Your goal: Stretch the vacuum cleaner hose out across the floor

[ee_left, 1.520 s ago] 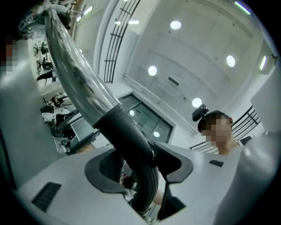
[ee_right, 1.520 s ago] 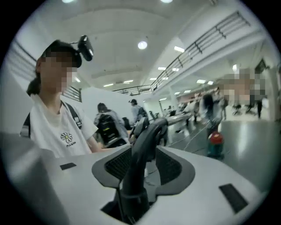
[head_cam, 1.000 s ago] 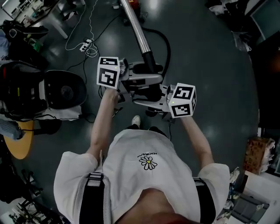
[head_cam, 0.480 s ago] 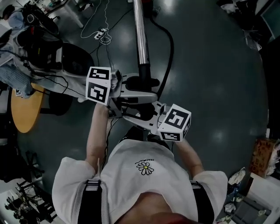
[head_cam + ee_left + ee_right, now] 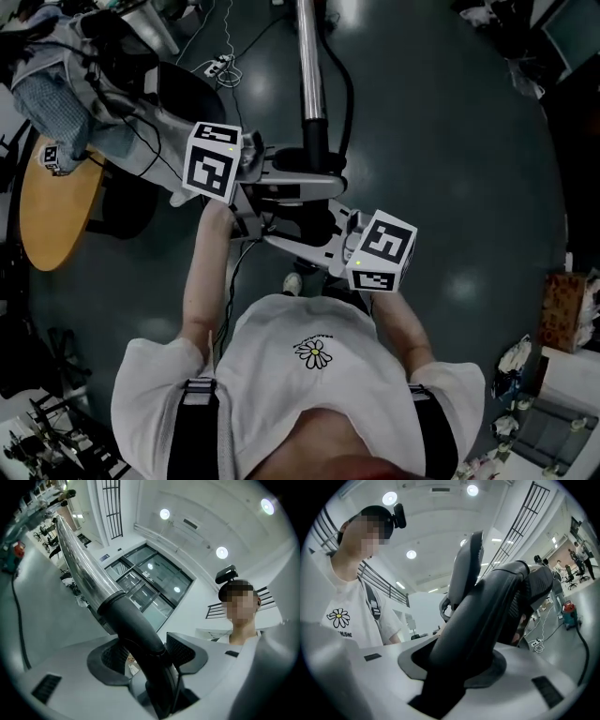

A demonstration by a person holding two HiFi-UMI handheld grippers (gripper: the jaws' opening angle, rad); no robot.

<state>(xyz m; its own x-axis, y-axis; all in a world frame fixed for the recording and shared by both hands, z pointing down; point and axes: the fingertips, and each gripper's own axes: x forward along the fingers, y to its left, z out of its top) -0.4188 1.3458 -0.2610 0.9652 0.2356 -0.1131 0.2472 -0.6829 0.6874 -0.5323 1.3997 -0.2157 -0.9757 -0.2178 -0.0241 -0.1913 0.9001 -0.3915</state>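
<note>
The black curved plastic wand handle (image 5: 136, 625) was clamped by the left claw (image 5: 150, 660) and the right claw (image 5: 459, 667). It could be wrenched loose if the black flexible hose (image 5: 349, 89), at 12 o'clock, were snagged.

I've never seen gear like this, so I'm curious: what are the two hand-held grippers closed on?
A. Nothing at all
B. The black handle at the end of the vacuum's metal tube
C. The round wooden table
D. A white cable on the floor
B: the left hand-held gripper and right hand-held gripper each clamp the black handle, with the metal tube running on from it.
</note>
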